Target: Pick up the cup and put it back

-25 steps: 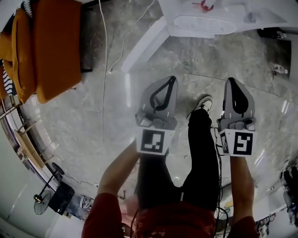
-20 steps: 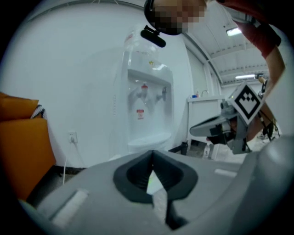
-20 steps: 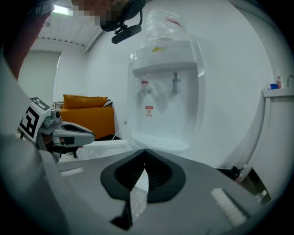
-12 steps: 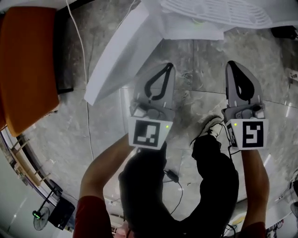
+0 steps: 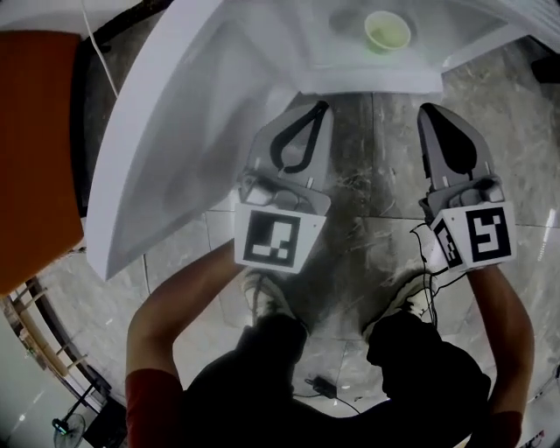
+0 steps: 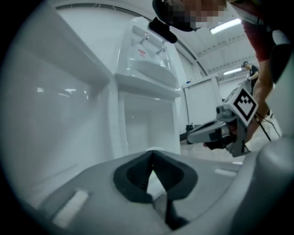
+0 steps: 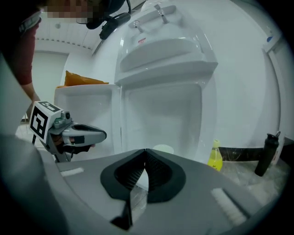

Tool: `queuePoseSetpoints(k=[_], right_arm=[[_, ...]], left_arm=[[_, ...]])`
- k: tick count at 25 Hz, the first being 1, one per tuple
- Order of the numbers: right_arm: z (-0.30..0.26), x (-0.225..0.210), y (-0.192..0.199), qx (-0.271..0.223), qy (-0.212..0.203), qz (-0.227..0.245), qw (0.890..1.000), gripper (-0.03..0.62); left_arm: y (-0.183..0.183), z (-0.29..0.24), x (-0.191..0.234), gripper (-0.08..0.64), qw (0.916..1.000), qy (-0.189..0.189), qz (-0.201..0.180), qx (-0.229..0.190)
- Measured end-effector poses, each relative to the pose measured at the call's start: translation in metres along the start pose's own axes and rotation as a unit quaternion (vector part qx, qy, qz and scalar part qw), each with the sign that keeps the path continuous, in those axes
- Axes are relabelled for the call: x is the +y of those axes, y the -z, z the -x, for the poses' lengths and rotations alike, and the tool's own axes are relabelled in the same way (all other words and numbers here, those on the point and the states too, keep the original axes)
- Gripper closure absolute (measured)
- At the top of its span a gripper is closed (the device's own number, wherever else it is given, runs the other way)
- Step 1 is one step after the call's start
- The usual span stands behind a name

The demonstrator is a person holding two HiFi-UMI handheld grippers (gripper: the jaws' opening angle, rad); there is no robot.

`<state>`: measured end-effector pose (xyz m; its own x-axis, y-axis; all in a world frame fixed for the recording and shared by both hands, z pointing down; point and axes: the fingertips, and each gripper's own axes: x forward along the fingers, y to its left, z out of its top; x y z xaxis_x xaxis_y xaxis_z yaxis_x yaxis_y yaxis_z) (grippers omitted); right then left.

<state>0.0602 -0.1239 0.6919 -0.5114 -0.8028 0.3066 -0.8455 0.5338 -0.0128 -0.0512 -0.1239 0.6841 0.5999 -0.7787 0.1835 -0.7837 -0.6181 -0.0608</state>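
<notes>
While it stands upright, the cup (image 5: pixel 388 31) is pale green (round rim).

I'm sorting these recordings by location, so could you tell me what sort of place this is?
Probably an indoor demo or test room: a white sink unit with taps, a cup on its shelf, an orange seat and stone floor.

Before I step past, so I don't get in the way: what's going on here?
A person stands facing a white cabinet, holding a gripper in each hand. The left gripper and the right gripper both have their fingers shut with nothing between them, and both point towards the cabinet. The cup sits on a shelf inside, untouched; neither gripper has reached it yet.
</notes>
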Motion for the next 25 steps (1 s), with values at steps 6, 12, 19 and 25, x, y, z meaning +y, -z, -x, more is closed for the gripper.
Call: queuePoseSetpoints(k=[6,12,19,25], right_arm=[[-0.021,-0.010,0.022,-0.015,0.014,-0.003,1.000,0.591],[-0.016,-0.016,0.034,-0.018,0.051,-0.020,0.998,0.591],[-0.006,-0.009,0.035,-0.022,0.060,0.002,0.998,0.591],[-0.009,-0.004,0.033,-0.022,0.053,-0.002,0.998,0.591]], left_arm=[[0.022,-0.011,0.019,0.560,0.9995,-0.024,-0.012,-0.017],[0.028,-0.009,0.010,0.560,0.9990,-0.033,-0.003,-0.028],[0.026,0.000,0.010,0.560,0.9980,-0.046,0.027,-0.032],[0.026,0.001,-0.001,0.560,0.9989,-0.035,-0.010,-0.028]])
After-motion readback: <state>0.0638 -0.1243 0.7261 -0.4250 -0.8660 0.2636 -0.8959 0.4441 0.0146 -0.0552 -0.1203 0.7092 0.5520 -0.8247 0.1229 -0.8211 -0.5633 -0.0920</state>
